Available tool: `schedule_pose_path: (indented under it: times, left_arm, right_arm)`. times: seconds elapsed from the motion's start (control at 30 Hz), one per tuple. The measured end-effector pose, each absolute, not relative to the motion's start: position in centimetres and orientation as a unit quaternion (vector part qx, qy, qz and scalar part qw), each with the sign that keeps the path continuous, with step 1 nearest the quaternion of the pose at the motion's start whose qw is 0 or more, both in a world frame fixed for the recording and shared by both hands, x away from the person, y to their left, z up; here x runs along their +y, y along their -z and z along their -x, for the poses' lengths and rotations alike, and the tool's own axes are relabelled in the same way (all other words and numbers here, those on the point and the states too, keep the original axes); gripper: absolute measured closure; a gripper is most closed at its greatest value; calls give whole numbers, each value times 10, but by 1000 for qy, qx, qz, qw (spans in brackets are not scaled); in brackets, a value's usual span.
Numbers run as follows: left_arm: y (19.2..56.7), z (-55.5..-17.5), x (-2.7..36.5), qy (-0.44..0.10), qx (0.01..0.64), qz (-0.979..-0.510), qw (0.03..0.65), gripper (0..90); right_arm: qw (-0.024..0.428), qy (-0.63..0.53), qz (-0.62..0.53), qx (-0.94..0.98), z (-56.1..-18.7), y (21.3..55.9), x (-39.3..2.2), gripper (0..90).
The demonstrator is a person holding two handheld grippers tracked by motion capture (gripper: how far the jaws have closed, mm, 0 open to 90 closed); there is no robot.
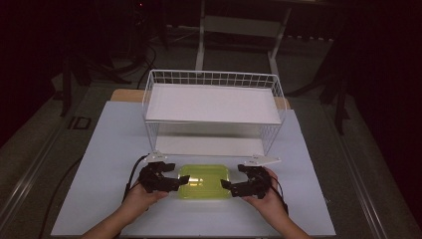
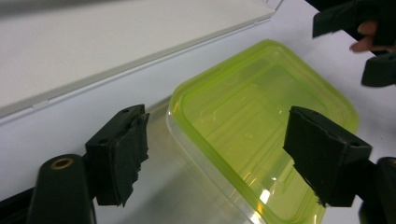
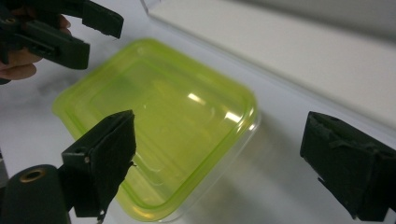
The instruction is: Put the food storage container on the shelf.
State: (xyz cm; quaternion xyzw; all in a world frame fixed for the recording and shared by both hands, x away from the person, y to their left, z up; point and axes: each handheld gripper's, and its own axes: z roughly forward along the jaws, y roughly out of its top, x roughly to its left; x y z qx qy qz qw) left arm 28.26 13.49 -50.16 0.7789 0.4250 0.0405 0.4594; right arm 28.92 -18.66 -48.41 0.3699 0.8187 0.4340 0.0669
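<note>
A clear box with a yellow-green lid [image 1: 204,181] lies flat on the white table sheet, just in front of the wire rack. My left gripper [image 1: 177,176] stands open at the box's left end, its jaws spread either side of that end. In the left gripper view the box [image 2: 252,116] reaches in between the open gripper [image 2: 219,154]. My right gripper [image 1: 232,177] is open at the box's right end. In the right gripper view the lid [image 3: 159,116] lies between the spread jaws of the gripper [image 3: 224,163]. Neither gripper visibly presses on the box.
A white wire rack [image 1: 214,79] with a white upper shelf and a lower board stands right behind the box; its front feet [image 1: 261,160] lie close to both grippers. The white sheet [image 1: 109,149] extends to left and right. Dark floor and stands surround the table.
</note>
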Motion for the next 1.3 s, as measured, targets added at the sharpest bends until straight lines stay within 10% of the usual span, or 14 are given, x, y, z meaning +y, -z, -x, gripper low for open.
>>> schedule_pose_path:
  times: [0.27,0.3,0.57,1.3]
  left_arm:
    - [510,-285,139,5,438,-774,457,478]
    - [512,-284,142,10,443,-775,451,546]
    - [508,-281,142,0,444,-777,445,639]
    - [509,-277,134,18,457,-776,435,655]
  right_arm:
    - [49,-404,-396,823,-288,498,-181,231]
    - [54,-398,-401,823,-286,500,-181,356]
    - [49,-387,-409,825,-285,500,-181,513]
    - [24,-386,-423,819,-285,496,-184,624]
